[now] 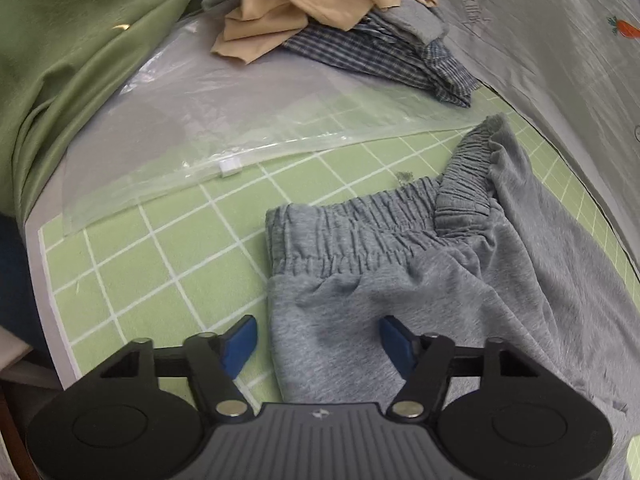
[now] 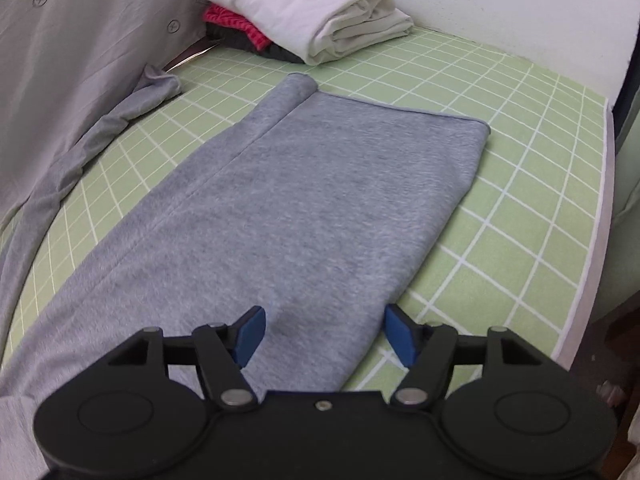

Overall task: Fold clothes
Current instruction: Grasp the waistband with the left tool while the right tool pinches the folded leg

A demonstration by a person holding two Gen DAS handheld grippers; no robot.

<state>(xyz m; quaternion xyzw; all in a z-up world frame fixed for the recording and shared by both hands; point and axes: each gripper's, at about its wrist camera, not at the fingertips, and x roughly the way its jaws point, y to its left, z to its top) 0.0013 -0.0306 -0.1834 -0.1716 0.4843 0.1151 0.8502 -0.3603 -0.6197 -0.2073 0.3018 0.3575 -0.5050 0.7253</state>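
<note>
Blue-padded fingers of the left tool (image 1: 318, 340) are seen spread wide, nothing held between them, just above the grey sweatpants (image 1: 400, 280) where the fabric meets the green grid mat (image 1: 160, 264). The sweatpants are laid flat on this mat, the gathered elastic waistband (image 1: 360, 220) shown in the left wrist view with its far side turned up and folded over. In the right wrist view the right tool (image 2: 322, 332) is likewise held wide and empty over the leg end of the same grey sweatpants (image 2: 280, 200), whose hem (image 2: 400, 114) lies straight across the mat (image 2: 500, 220), with one long edge rolled slightly over. The mat is printed with white lines in squares and covers the surface to its pale border at the right. Beyond the waistband a clear zip-seal plastic bag (image 1: 224, 128) is spread partly over the mat, its white slider (image 1: 231, 167) near the mat's edge. Behind it a crumpled tan garment (image 1: 304, 4) is piled on a blue checked garment (image 1: 384, 56). A green cloth (image 1: 80, 60) is bunched at the left, and a grey sheet with a small carrot print (image 1: 626, 28) lies along the far side. At the far end in the right wrist view a folded white cloth (image 2: 312, 12) is stacked on a pink and dark garment (image 2: 236, 24), against a white wall (image 2: 520, 8). A loose grey strip of fabric (image 2: 120, 120) trails along the mat's left edge.
</note>
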